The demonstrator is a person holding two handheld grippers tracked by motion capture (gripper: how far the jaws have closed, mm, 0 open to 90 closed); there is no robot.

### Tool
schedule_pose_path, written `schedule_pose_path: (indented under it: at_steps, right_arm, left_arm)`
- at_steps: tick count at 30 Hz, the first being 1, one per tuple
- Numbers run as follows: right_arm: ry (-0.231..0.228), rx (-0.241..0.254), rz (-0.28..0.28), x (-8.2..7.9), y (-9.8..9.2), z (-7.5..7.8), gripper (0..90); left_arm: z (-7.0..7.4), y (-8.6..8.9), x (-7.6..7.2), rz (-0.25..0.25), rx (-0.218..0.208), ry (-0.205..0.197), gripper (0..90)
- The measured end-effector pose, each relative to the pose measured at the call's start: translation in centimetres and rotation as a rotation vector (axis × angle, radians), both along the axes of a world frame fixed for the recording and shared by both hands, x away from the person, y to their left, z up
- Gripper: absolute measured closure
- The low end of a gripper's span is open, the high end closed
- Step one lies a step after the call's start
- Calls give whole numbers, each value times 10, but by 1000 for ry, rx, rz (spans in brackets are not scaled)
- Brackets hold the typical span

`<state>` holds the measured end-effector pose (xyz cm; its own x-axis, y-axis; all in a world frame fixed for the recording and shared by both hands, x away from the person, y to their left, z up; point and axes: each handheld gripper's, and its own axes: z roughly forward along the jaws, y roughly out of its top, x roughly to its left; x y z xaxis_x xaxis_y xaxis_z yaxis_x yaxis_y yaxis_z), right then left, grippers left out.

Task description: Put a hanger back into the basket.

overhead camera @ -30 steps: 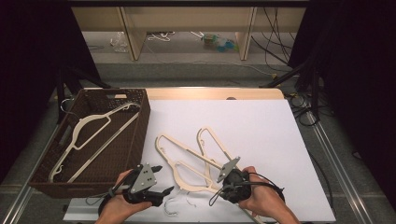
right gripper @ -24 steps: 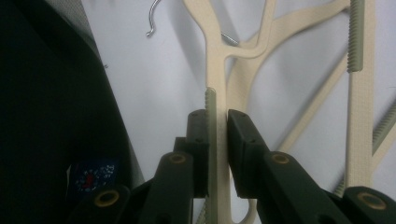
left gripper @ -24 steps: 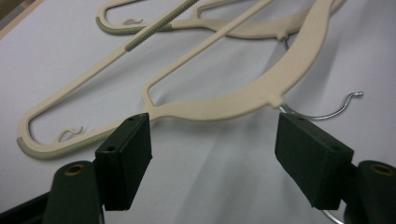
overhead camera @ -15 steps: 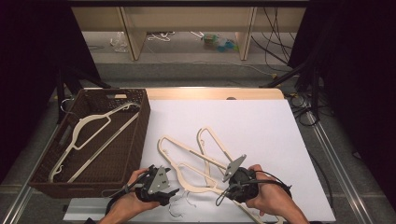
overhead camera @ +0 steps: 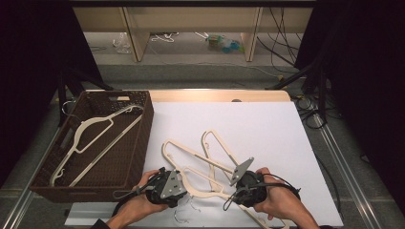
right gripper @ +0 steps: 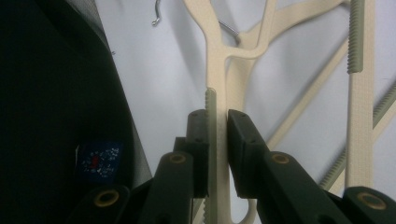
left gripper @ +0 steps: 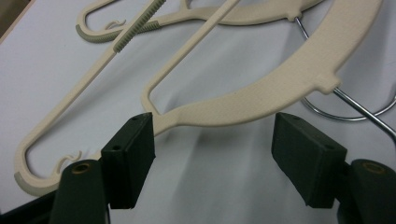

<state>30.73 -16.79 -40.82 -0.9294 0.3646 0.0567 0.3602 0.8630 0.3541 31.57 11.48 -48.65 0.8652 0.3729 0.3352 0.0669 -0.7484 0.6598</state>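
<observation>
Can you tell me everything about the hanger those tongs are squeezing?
The hanger is cream-coloured and looks like plastic, with ribbed greyish grip strips on its arms and a silvery wire hook. It lies flat on the white table, crossed with other hangers of the same kind. The right tongs are shut on one thin arm. The left tongs are open around its curved shoulder, and their jaws have just been closing in.

high view: overhead, forward-down | tool views: close, low | shared: hangers (overhead camera: pixel 200 164)

Matt cream plastic hangers (left gripper: pixel 261 100), finely grained, with shiny metal hooks (left gripper: pixel 348 100); dark woven wicker basket (overhead camera: pixel 138 143); smooth white table (overhead camera: pixel 267 124).
</observation>
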Motion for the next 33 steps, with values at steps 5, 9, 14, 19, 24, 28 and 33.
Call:
schedule_pose_path:
  at_steps: [5, 9, 14, 19, 24, 28, 33]
  right_arm:
    - [9, 4, 6, 1, -2, -1, 797]
    - [20, 11, 11, 2, -6, -3, 797]
    - [32, 34, 24, 4, -14, -2, 797]
    - [36, 41, 25, 6, -19, -2, 797]
    - [40, 49, 32, 7, -24, -2, 797]
    - [48, 55, 35, 8, -27, -2, 797]
    - [53, 60, 27, 10, -31, -2, 796]
  left_arm:
    - [1, -4, 1, -55, 7, -17, 323]
    - [2, -7, 2, -112, 2, -23, 353]
    - [4, -10, 2, -192, 16, -47, 456]
    - [6, -14, 1, -252, 32, -94, 505]
    - [11, -17, 0, -316, 67, -130, 556]
    - [11, -20, 0, -362, 84, -150, 587]
    - [16, -23, 0, -430, 103, -172, 642]
